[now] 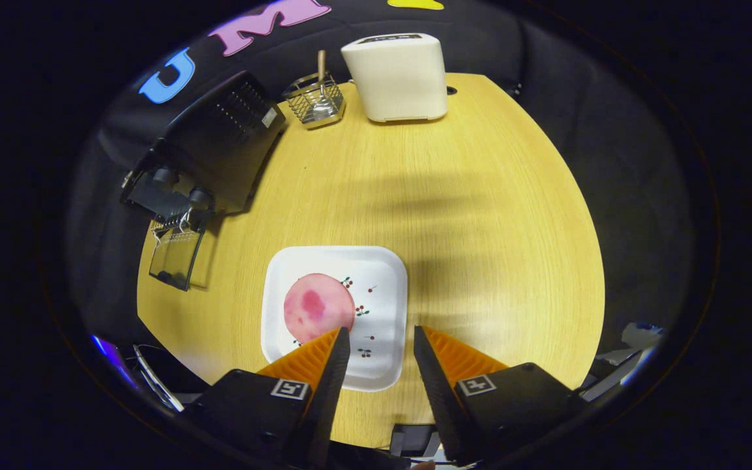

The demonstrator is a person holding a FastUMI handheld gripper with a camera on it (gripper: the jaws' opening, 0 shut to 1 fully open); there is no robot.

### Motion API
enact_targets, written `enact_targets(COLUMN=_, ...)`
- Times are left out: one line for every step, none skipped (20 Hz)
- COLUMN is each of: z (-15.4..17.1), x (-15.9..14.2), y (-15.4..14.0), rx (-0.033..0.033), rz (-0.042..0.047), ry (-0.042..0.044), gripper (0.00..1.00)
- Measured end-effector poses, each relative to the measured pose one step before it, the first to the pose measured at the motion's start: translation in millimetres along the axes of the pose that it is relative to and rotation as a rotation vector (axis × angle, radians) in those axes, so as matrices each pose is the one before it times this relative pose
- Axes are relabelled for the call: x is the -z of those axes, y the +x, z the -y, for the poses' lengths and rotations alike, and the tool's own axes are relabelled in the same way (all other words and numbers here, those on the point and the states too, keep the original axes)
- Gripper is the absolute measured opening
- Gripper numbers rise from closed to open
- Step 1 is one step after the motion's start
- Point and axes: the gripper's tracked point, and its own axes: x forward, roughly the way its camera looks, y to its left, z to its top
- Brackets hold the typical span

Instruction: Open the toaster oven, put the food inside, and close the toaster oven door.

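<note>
Plate (376, 274) corner (under fingers (324, 356))

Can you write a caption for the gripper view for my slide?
Open gripper hovers over pink food on white plate; toaster oven door open.

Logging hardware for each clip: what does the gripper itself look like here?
The gripper has two wedge-shaped fingers that taper to narrow tips, with ribbed outer faces. Each sits on a black block, and each block carries a small square black-and-white marker. The fingers stand apart, open.
</note>
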Motion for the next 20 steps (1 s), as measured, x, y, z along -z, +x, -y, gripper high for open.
enact_targets(z=0.61, x=0.73, y=5.46, rx=-0.0053, rz=-0.01904, ry=0.00724, gripper=0.65)
enact_targets(z=2.76, x=2.22, y=5.59, rx=0.00592, rz=-0.01957, ry=-0.00091, gripper=0.65)
enact_targets(z=1.3, x=2.3, y=4.9, rx=0.00467, rz=-0.02366, ry=-0.00476, gripper=0.65)
enact_targets(z=0.55, x=1.28, y=4.12, rx=0.00914, rz=-0.01621, ry=-0.0061, gripper=0.65)
enact_targets(z=2.26, x=-1.83, y=0.72, rx=0.01036, rz=-0.00292, ry=-0.00859, gripper=0.65)
enact_targets(z=4.22, x=0.46, y=2.63, rx=0.02325, rz=0.00608, ry=-0.00162, gripper=0.65)
enact_targets(z=-2.74, x=-4.02, y=-1.6, rx=-0.02007, rz=-0.01307, ry=0.01646, gripper=0.31)
enact_targets(z=0.45, x=1.99, y=2.57, rx=0.00064, rz=-0.00721, ry=0.01131, gripper=0.3)
enact_targets(z=3.62, x=1.79, y=2.99, rx=0.00704, rz=-0.0083, ry=0.00129, gripper=0.31)
enact_targets(z=-3.22, x=0.07, y=-6.58, rx=-0.03344, rz=-0.01535, ry=0.02907, gripper=0.21)
enact_targets(z=1.93, x=1.49, y=9.03, rx=-0.01243, rz=0.00742, ry=0.02102, gripper=0.11)
enact_targets(z=-1.8, x=-0.83, y=-4.87, rx=-0.0239, rz=0.00159, ry=0.02556, gripper=0.11)
enact_targets(z=0.06, x=-0.09, y=-0.08, rx=-0.01844, rz=0.00363, ry=0.02906, gripper=0.08)
enact_targets(z=0.42, x=2.09, y=-0.65, rx=-0.02633, rz=0.00399, ry=0.0335, gripper=0.05)
enact_targets(z=-0.97, x=2.91, y=-0.89, rx=-0.03335, rz=-0.00504, ry=0.03472, gripper=0.05)
enact_targets(z=-2.55, x=2.91, y=0.79, rx=-0.03586, rz=-0.00394, ry=0.03755, gripper=0.05)
enact_targets(z=-2.48, x=0.18, y=0.01, rx=-0.03629, rz=0.00813, ry=0.03437, gripper=0.05)
enact_targets(z=-2.23, x=1.29, y=-0.96, rx=-0.03158, rz=0.01133, ry=0.02846, gripper=0.05)
enact_targets(z=-2.24, x=0.97, y=-1.44, rx=-0.02853, rz=0.01162, ry=0.03009, gripper=0.05)
enact_targets(z=-1.53, x=2.52, y=-2.04, rx=-0.02756, rz=0.00845, ry=0.02899, gripper=0.05)
